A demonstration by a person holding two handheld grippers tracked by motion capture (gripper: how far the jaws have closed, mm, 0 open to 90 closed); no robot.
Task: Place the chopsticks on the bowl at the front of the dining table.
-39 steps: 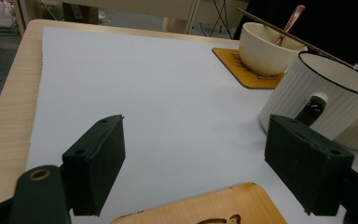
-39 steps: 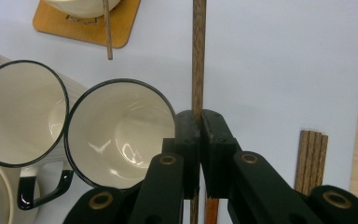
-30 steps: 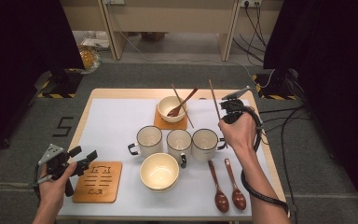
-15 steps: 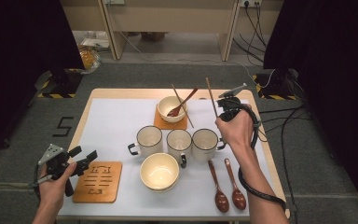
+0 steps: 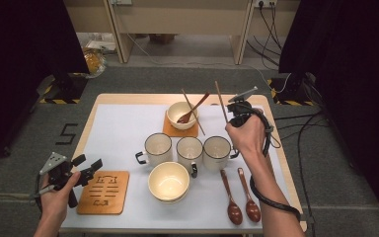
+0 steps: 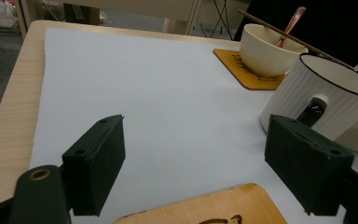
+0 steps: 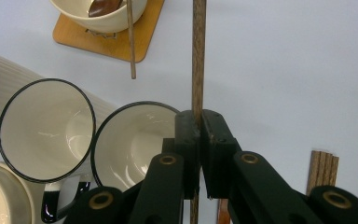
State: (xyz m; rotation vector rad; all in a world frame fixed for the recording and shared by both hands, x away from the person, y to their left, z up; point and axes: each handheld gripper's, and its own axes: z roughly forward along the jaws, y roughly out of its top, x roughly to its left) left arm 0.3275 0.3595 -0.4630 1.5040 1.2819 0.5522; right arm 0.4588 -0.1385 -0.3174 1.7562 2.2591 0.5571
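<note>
The right gripper [image 7: 199, 122] is closed tight on a chopstick [image 7: 198, 56], which sticks out from its jaws toward 12 o'clock, above the mugs [image 5: 217, 152]. The left gripper [image 6: 193, 175] stands wide open, holding nothing, near the coaster [image 5: 103, 192].

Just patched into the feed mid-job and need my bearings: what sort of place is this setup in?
Probably a recording lab or studio, not a kitchen: the table stands on grey carpet between black curtains, with hazard-striped stand feet and loose cables on the floor.
</note>
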